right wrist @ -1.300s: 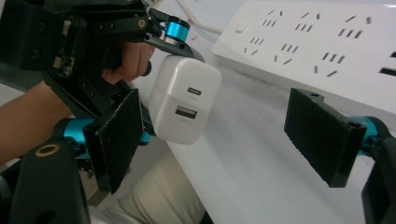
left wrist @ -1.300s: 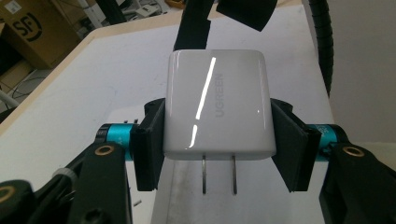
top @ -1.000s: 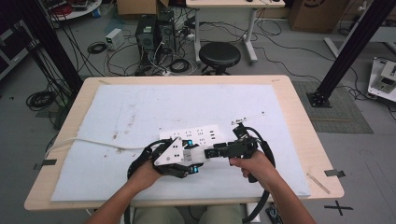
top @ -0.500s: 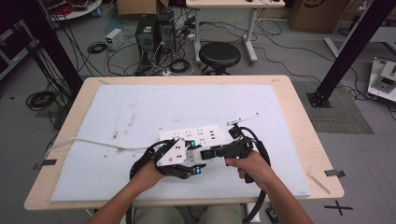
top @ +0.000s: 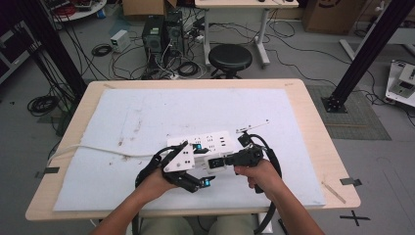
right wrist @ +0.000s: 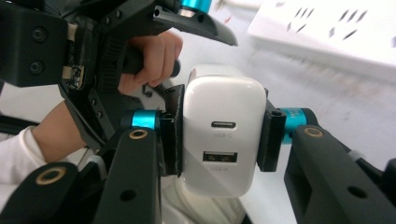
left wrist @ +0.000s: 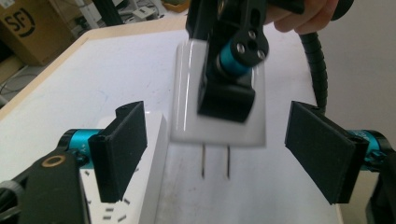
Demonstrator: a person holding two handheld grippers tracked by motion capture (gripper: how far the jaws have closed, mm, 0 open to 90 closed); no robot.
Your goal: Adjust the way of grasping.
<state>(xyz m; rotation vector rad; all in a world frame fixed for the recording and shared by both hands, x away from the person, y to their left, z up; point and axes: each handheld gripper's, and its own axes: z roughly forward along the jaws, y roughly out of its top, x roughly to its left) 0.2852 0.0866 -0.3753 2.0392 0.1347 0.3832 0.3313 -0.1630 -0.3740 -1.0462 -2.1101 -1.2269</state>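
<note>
Power strip (top: 203, 145) and white USB charger (right wrist: 222, 128): a hand-over between the two grippers, at the near middle of the bench (top: 313, 112).

The strip lies flat on the white mat (top: 147, 112), its cord trailing off left. Just near of it, the right gripper (right wrist: 219, 140) has just been closing and now clamps the charger by its sides; the left gripper (left wrist: 219, 154) has just been opening and stands released, pads clear of the charger, prongs (left wrist: 215, 161) pointing down. Next, I judge, the right gripper must line the prongs up over a socket and press in squarely.
</note>
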